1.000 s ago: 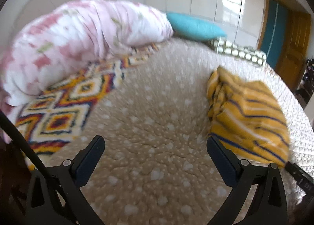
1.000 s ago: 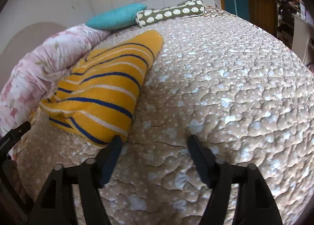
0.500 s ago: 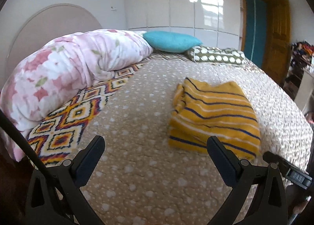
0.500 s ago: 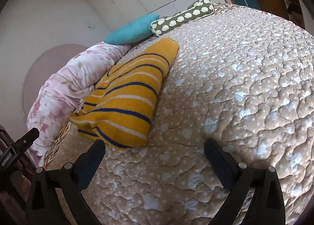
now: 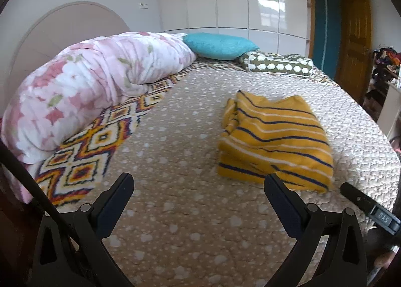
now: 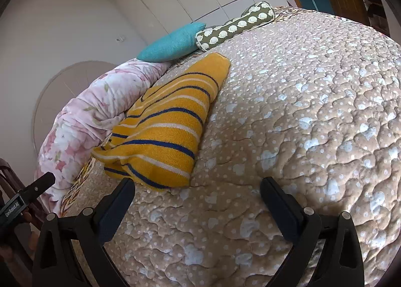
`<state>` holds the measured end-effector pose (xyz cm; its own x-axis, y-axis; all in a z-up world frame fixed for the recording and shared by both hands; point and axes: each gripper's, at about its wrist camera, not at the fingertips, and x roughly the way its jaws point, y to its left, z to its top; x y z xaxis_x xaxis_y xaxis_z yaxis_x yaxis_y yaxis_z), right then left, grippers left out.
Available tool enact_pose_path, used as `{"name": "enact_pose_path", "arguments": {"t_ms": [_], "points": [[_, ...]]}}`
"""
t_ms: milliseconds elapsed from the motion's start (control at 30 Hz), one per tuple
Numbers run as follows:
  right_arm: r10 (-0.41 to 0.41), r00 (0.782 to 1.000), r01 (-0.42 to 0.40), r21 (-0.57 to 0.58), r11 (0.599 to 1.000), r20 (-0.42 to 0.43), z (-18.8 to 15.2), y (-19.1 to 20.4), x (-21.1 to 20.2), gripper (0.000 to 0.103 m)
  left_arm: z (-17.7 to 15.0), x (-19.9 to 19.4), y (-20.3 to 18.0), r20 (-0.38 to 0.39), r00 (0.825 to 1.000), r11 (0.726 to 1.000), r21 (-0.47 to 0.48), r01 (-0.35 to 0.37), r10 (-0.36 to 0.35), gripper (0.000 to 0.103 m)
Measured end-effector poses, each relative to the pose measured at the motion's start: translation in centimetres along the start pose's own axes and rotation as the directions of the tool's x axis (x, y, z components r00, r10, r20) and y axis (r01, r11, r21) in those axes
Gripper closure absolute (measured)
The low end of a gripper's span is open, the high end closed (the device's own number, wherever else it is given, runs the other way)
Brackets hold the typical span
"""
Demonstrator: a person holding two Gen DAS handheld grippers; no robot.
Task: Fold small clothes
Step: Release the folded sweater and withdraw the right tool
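Observation:
A yellow garment with navy and white stripes (image 5: 273,136) lies folded into a compact stack on the beige dotted bedspread (image 5: 180,156). In the right wrist view the garment (image 6: 165,126) lies left of centre, just beyond my left fingertip. My left gripper (image 5: 198,189) is open and empty above the bedspread, with the garment's near edge by its right finger. My right gripper (image 6: 198,191) is open and empty, close behind the garment's near corner. The other gripper's tip shows at each view's edge.
A rolled pink floral duvet (image 5: 90,86) lies along the left on a patterned blanket (image 5: 100,141). A teal pillow (image 5: 218,45) and a green dotted bolster (image 5: 278,65) lie at the head. White wardrobe doors and a wooden door (image 5: 356,44) stand behind.
Both grippers have pulled back and risen from the garment. The right gripper has opened wider. The folded garment has stayed in place.

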<state>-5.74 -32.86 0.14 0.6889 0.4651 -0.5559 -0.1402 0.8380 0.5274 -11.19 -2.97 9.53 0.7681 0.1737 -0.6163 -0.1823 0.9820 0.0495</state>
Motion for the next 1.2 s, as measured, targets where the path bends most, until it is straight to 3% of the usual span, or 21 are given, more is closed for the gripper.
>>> {"name": "enact_pose_path", "arguments": {"t_ms": [200, 300, 400, 633, 833, 1200], "points": [[-0.084, 0.996, 0.083, 0.073, 0.994, 0.016, -0.3, -0.1, -1.8, 0.011, -0.1, -0.9, 1.3, -0.005, 0.999, 0.999, 0.02, -0.044, 0.044, 0.0], [-0.137, 0.99, 0.138, 0.072, 0.988, -0.022, 0.0, 0.4, -2.3, 0.01, -0.5, -0.7, 1.9, -0.03, 0.999, 0.999, 0.019, -0.04, 0.04, 0.0], [-0.168, 0.985, 0.17, 0.04, 0.985, -0.03, 0.3, 1.6, -3.1, 0.01, -1.0, -0.4, 2.2, -0.057, 0.998, 0.999, 0.021, -0.029, 0.03, 0.0], [-0.26, 0.963, 0.267, -0.137, 0.954, 0.069, 0.4, 6.6, -4.9, 0.01, -1.6, 0.0, 1.6, -0.104, 0.994, 0.999, 0.05, -0.018, 0.023, 0.0], [-0.297, 0.953, 0.302, -0.234, 0.924, 0.058, -0.6, 8.6, -4.0, 0.01, -1.9, 0.3, 0.6, -0.126, 0.992, 0.997, 0.077, -0.001, 0.011, 0.0], [-0.31, 0.95, 0.307, -0.232, 0.923, 0.025, -1.1, 8.2, -3.1, 0.009, -2.6, 1.2, 0.5, -0.171, 0.985, 0.997, 0.071, 0.021, -0.008, 0.0]]}}
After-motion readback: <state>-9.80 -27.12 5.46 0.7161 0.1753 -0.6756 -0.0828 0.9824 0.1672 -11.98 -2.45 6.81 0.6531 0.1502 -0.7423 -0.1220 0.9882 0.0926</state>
